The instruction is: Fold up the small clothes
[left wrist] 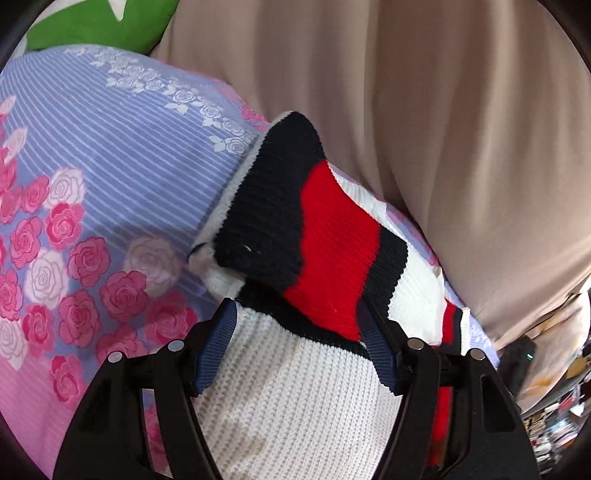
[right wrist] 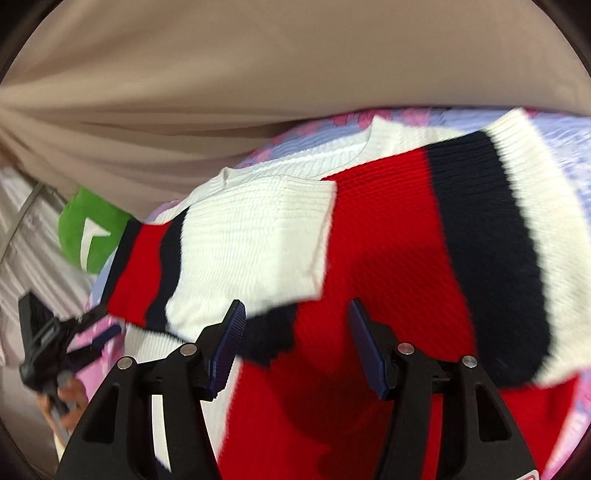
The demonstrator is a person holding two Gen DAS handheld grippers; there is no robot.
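Lying across the floral bedsheet [left wrist: 74,192], close against the beige curtain [left wrist: 424,110], is the knit sweater [right wrist: 369,240], banded in white, red and navy. A green cushion [left wrist: 92,22] sits beyond it at the far end of the bed.

Orientation: in the right wrist view the sweater's long axis runs across the frame, its navy-and-white ribbed hem toward the right and a striped sleeve [right wrist: 147,258] trailing off to the left. The white collar edge lies on the curtain side. A white panel appears doubled over the red body, so I judge one fold is in place, loosely.

Tools: the left gripper [left wrist: 295,336] stands with its jaws spread, astride the white knit and the folded sleeve [left wrist: 306,221]; the blue pads [left wrist: 216,350] flank the cloth but do not press it. The right gripper [right wrist: 295,343] is likewise spread over the red body, pinching nothing. At the left edge of that view the other tool and a hand [right wrist: 62,402] are visible.

Risks, largest first. With neither tool gripping, the doubled layers are free to slide or spring open; the thick knit would cause that. The sweater lies tight to the curtain, so a closing jaw could catch curtain or sheet along with it. A pad closing on one layer alone would drag the fold askew. Blur in the right view leaves the fold edges uncertain.
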